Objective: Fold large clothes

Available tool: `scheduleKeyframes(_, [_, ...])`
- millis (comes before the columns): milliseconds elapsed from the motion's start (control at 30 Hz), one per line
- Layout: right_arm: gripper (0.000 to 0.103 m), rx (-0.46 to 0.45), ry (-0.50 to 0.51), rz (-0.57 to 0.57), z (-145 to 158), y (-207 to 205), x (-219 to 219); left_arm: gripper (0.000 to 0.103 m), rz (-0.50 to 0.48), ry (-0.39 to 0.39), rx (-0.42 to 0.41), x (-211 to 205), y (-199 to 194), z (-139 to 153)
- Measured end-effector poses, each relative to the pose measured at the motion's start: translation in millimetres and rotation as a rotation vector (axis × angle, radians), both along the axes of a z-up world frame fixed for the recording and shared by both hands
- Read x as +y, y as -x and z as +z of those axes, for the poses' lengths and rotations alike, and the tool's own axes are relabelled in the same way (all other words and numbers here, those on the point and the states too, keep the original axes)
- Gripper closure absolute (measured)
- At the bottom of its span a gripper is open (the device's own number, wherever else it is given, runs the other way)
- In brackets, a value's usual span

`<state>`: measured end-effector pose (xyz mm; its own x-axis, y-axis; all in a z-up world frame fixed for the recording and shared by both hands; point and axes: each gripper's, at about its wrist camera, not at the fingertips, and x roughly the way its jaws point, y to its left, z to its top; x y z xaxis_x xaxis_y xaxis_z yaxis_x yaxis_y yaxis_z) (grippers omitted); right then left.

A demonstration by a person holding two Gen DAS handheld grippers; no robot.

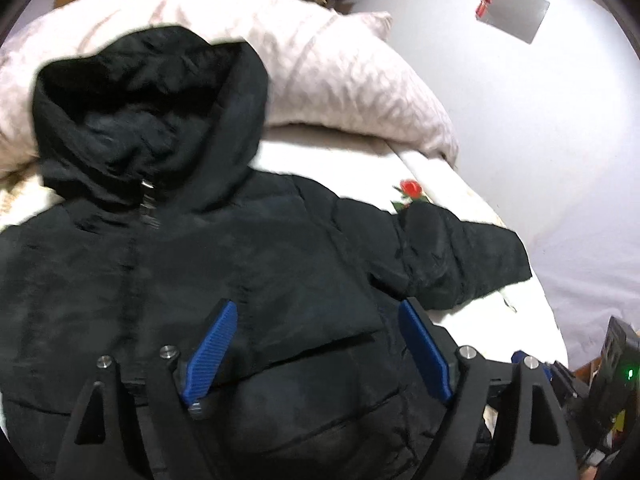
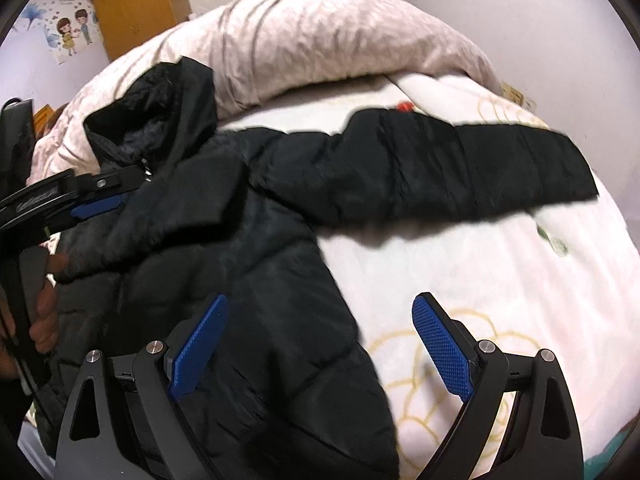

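Observation:
A black hooded puffer jacket (image 1: pixel 256 264) lies front-up on the bed, zipped, its hood (image 1: pixel 152 112) resting against the pillow. Its sleeve (image 2: pixel 460 168) stretches out to the right across the sheet. My left gripper (image 1: pixel 316 312) is open and empty, hovering over the jacket's chest and pocket. My right gripper (image 2: pixel 320 304) is open and empty above the jacket's right side edge (image 2: pixel 344 320). The left gripper also shows at the left of the right wrist view (image 2: pixel 96 204), held by a hand.
A pale pink quilted pillow (image 1: pixel 320 64) lies at the head of the bed. The white sheet (image 2: pixel 500 280) has flower prints, one red (image 1: pixel 411 189). The bed's right edge (image 1: pixel 536 288) borders a pale floor. A wooden door (image 2: pixel 132 12) stands behind.

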<state>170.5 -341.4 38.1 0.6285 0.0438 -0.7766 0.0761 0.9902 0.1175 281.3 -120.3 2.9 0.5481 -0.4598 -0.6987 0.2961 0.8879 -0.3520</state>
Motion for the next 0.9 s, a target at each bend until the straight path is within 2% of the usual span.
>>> scheduleKeyframes(133, [0.010, -0.012, -0.011, 0.067, 3.6, -27.5, 27.5, 0.019, 0.109, -0.069, -0.016, 59.1, 0.1, 6.2])
scheduleKeyframes(267, [0.014, -0.022, -0.018, 0.130, -0.9, -62.5, 58.7, 0.019, 0.247, -0.145, 0.007, 126.5, -8.3, -9.1])
scheduleKeyframes(333, [0.025, -0.013, -0.014, 0.151, -6.2, -85.6, 75.9, 0.019, 0.293, -0.170, 0.017, 152.0, -12.1, -20.7])
scheduleKeyframes(433, [0.035, 0.002, 0.002, 0.176, -17.6, -113.1, 93.4, 0.019, 0.347, -0.183, 0.044, 181.6, -22.2, -38.9])
scheduleKeyframes(533, [0.049, 0.075, 0.042, 0.171, -44.1, -141.7, 99.4, 0.019, 0.383, -0.200, 0.065, 193.0, -30.0, -61.4])
scheduleKeyframes(667, [0.049, 0.120, 0.024, 0.157, -74.2, -162.3, 90.9, 0.019, 0.389, -0.216, 0.052, 190.7, -37.9, -86.3])
scheduleKeyframes(767, [0.049, 0.115, 0.040, 0.161, -81.3, -167.4, 93.9, 0.018, 0.387, -0.241, 0.023, 185.6, -35.0, -94.5])
scheduleKeyframes(900, [0.049, 0.121, 0.052, 0.160, -82.9, -171.9, 94.5, 0.018, 0.388, -0.237, 0.032, 186.0, -38.9, -94.3])
